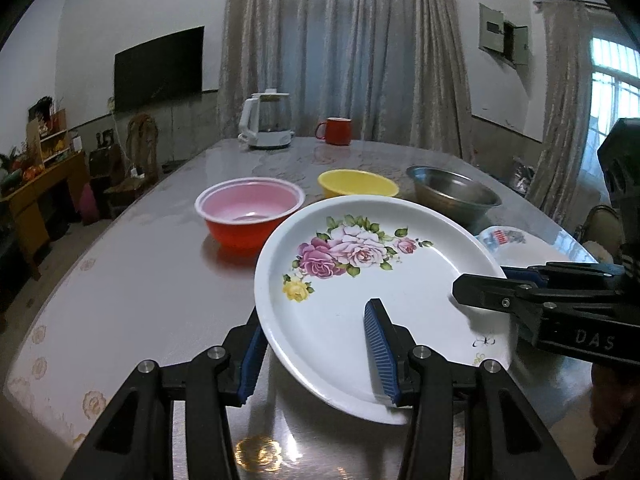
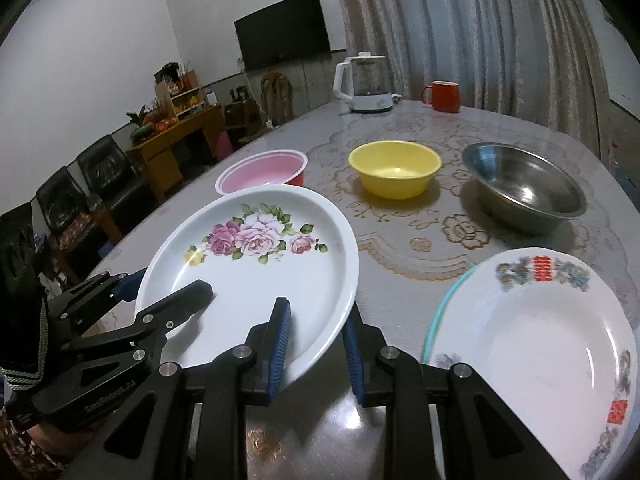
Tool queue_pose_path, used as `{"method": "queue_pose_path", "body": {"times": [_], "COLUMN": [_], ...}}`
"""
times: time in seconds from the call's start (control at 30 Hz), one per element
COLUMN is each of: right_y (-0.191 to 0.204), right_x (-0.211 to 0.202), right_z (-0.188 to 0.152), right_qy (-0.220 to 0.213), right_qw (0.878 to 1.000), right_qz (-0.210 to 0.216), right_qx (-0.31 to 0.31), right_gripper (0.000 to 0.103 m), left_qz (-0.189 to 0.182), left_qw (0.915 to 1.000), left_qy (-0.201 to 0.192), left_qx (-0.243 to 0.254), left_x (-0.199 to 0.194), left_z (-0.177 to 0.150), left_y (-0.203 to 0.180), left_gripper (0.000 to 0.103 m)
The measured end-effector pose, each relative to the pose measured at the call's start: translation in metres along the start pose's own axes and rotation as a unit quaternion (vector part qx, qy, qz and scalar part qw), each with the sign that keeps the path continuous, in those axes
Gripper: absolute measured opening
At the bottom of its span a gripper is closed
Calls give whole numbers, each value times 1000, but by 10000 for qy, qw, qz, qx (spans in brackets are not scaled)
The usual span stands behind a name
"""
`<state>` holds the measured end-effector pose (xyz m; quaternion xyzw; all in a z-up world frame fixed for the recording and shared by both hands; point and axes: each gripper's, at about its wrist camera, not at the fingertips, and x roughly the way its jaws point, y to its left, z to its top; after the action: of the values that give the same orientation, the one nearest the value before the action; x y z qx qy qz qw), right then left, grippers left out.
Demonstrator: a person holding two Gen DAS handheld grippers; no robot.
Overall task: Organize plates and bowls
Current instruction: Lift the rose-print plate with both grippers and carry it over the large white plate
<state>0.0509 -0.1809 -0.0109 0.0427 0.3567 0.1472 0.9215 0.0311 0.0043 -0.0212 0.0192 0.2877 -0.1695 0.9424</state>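
A white plate with pink roses (image 1: 360, 280) (image 2: 256, 264) is held tilted above the table. My left gripper (image 1: 316, 352) straddles its near rim, one blue pad under and one over; in the right wrist view it enters from the left (image 2: 160, 292). My right gripper (image 2: 316, 344) straddles the plate's right rim the same way and shows in the left wrist view (image 1: 492, 284). Both jaws look wide, so grip is unclear. A white plate with red marks (image 2: 532, 332) lies on a teal-rimmed plate (image 2: 436, 312). A red bowl (image 1: 250, 212), yellow bowl (image 1: 358, 186) and steel bowl (image 1: 454, 196) stand behind.
A white kettle (image 1: 266, 124) and a red mug (image 1: 334, 130) stand at the table's far end. The table (image 1: 140, 280) has a lace-patterned cover under glass. Chairs and a wooden cabinet (image 2: 172, 140) stand left of the table.
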Motion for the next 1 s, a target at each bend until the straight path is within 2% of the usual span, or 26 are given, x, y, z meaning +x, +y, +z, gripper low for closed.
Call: {"method": "queue_pose_path", "body": {"times": [0.6, 1.0], "right_y": [-54, -94], "right_x": [-69, -88], "right_z": [-22, -46], "right_qy": [-300, -234], "right_qw": [9969, 9909], "right_qz": [-417, -704], "right_qx": [602, 1124], "right_gripper": [25, 25], "left_qz": [-740, -1116], "left_qw": [9956, 9889], "left_qy": [-22, 364], "left_qx": [577, 906], "left_x": [-6, 14], "left_z": [16, 18], "left_y": [-76, -123], "left_gripper": [49, 49]}}
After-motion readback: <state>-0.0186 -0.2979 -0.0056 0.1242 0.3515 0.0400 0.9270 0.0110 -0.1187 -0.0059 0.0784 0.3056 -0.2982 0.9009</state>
